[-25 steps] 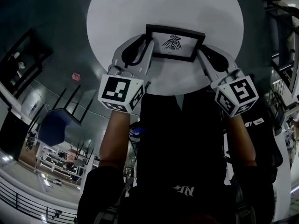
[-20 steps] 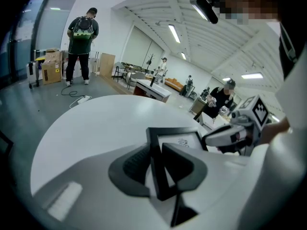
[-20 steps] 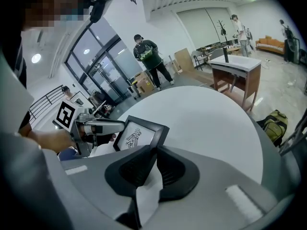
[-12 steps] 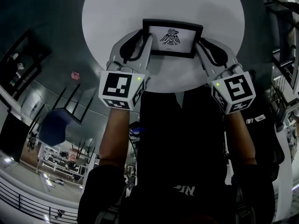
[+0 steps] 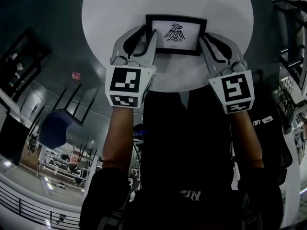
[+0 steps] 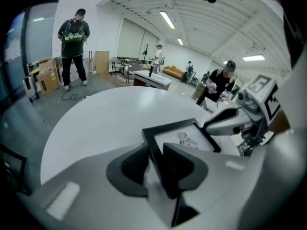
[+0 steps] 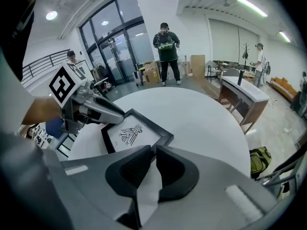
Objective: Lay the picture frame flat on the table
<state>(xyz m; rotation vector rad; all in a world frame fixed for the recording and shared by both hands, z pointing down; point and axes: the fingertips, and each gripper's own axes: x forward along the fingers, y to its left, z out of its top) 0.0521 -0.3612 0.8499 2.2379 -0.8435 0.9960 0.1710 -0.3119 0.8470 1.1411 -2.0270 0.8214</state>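
Left gripper is opening its jaws, with the left edge of the picture frame between them. Right gripper pinches the frame's right edge by a corner. Between the two grippers the frame rests on the white round table, bird print up.

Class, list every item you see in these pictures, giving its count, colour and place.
round white table: one, white, centre of the scene.
black picture frame with a bird drawing: one, black border round a white sheet, lying on the table's near side.
blue chair: one, blue, on the floor to the person's left.
yellow-green bag: one, on the floor beside the table.
standing people: several, dark clothes, far across the room.
left gripper: one, grey, jaws opening with the frame's left edge between them.
right gripper: one, grey, jaws on the frame's right edge.
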